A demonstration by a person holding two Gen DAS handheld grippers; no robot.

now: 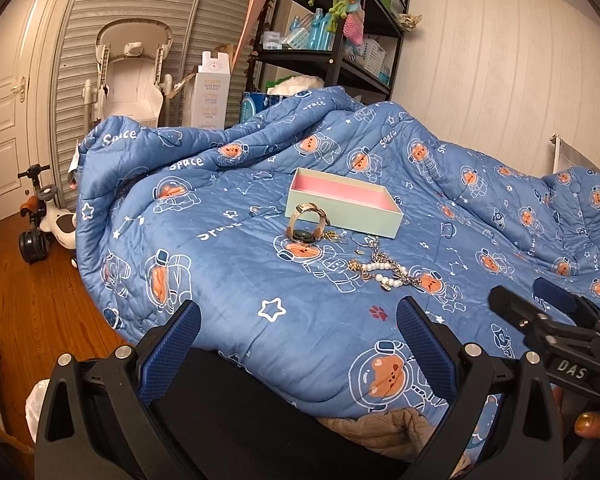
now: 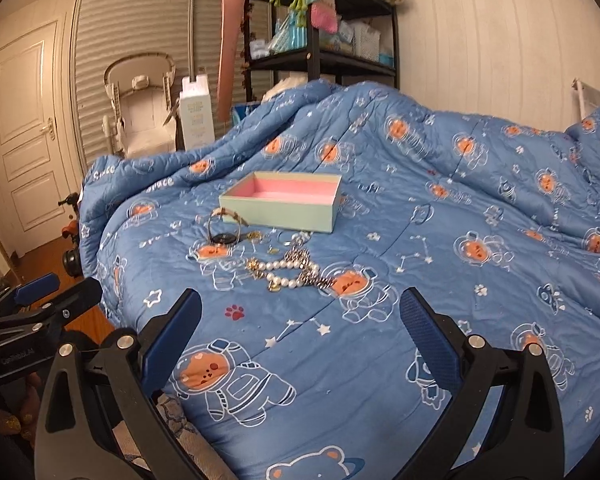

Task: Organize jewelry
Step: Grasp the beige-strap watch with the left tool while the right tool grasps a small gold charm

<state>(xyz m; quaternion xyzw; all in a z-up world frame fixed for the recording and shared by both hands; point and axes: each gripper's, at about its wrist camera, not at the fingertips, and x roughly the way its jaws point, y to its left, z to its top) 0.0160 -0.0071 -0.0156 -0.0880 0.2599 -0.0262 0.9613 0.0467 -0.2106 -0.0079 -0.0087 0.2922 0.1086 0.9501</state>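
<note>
Pink-lined box (image 2: 281,200) faces both spread, empty claws; left view alone shows floor (image 1: 32,304).

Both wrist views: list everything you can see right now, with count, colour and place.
box: one, mint outside, pink inside, open and empty, mid-bed
watch: one, beige strap, dark face, just in front of the box
pearl bracelet: one, white with gold bits, nearest the grippers
small gold and silver pieces: count unclear, between watch and bracelet
quilt: one, blue, bear-astronaut print, covers the bed
shelf: one, black, behind the bed
left gripper: open, empty
right gripper: open, empty
</note>
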